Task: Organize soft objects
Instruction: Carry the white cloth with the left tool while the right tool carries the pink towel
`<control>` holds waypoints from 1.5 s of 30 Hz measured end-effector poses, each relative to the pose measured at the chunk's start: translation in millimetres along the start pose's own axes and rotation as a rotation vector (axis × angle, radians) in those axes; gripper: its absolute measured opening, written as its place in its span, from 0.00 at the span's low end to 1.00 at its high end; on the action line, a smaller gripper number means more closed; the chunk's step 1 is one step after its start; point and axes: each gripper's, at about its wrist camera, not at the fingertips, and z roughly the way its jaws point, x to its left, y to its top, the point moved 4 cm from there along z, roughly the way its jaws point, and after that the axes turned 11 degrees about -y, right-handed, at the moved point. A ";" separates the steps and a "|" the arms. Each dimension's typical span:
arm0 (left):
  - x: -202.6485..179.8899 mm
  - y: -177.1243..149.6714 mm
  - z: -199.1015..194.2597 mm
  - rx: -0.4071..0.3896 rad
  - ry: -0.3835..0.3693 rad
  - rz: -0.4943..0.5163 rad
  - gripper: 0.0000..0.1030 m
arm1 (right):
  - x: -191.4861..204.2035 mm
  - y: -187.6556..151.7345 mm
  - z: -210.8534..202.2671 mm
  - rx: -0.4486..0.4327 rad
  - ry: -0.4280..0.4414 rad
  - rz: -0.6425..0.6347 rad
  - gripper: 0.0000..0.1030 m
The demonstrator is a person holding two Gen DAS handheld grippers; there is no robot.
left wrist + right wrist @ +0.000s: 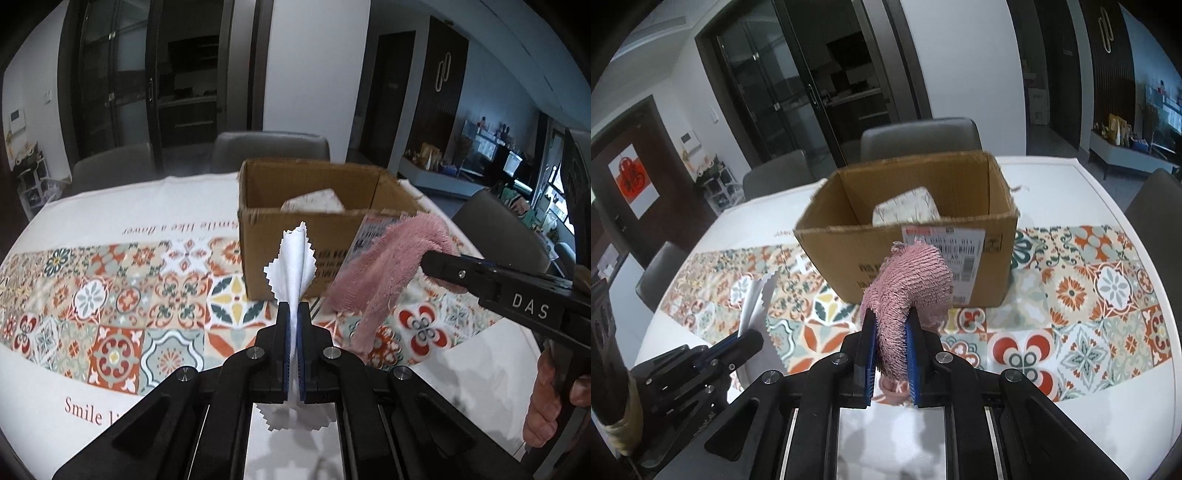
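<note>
The left gripper is squeezed tight on a thin white cloth with zigzag edges. The right gripper is nearly closed on a fluffy pink cloth. Both cloths hang in the air just in front of the cardboard box, and the box sits on the table with the flower-tile cover.

The white cloth looks very light and floppy. It folds up like a paper fan where the jaws pinch it. The pink cloth looks thicker and fuzzy, and it bends over the top of the jaws and droops down. Neither one can break. Both are soft, so a pinch near the middle or on a bunched-up part seems best, since a grip on a thin edge could slip.

I count two cloths in the air, one white and one pink. There is one box, open at the top. Inside it is one pale, soft-looking bundle. I think the two cloths go in there too.
</note>
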 end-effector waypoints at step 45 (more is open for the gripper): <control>-21.6 137.7 -17.4 -0.303 -0.044 0.159 0.05 | 16.0 118.5 -83.1 -0.366 0.028 -0.026 0.15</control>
